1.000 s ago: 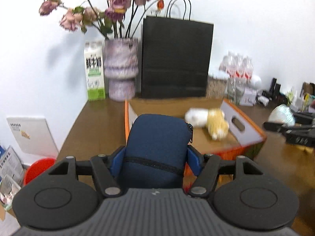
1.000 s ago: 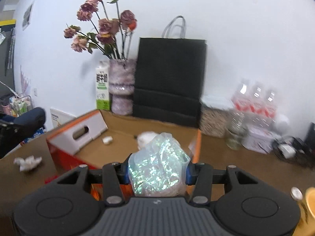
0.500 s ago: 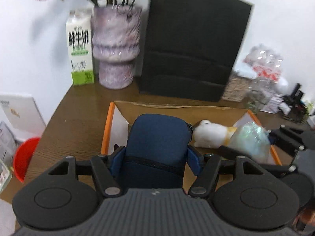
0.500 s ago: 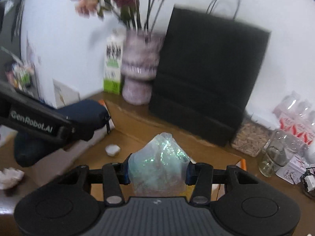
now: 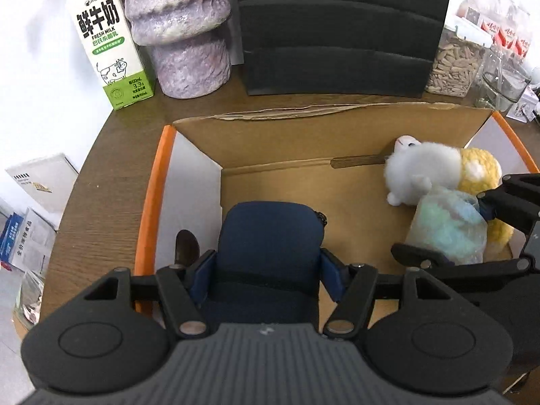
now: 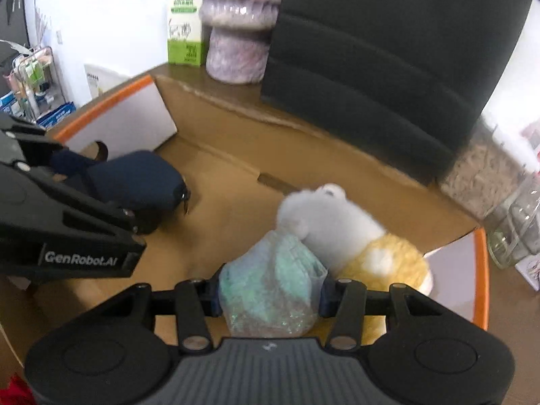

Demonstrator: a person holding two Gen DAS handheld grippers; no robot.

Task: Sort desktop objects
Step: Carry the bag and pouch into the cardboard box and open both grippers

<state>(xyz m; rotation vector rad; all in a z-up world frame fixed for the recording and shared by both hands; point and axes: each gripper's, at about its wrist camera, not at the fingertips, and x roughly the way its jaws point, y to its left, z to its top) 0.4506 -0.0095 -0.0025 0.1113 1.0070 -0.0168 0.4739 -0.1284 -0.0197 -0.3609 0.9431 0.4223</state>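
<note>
We saw the left gripper [image 5: 268,266] clamped on a navy blue zip pouch [image 5: 270,236], pads pressing both its sides, angled down over the left part of an open cardboard box [image 5: 303,125]. The box had orange-edged white flaps and sat on a brown wooden desk [image 5: 101,182]. From the right wrist view the pouch looked low, near the box floor by the left flap; we could not tell if it touched.

The right gripper [image 6: 270,295] was closed on a small iridescent plastic bag [image 6: 270,280] with pale green contents, squeezed between the pads. That bag sat in the right part of the box, touching a plush toy [image 6: 337,226] with a white front and yellow back that lay on the box floor. In the left wrist view we saw the same bag [image 5: 449,226] just in front of the toy [image 5: 425,168], with the right gripper [image 5: 449,229] reaching in from the right edge.

Behind the box we noted a milk carton [image 5: 108,40], a purple-grey vase [image 5: 185,30], a black paper bag [image 5: 337,30], a jar of seeds [image 5: 455,64] and an empty glass jar [image 5: 503,84], all standing on the desk. The right wrist view was somewhat blurred.
</note>
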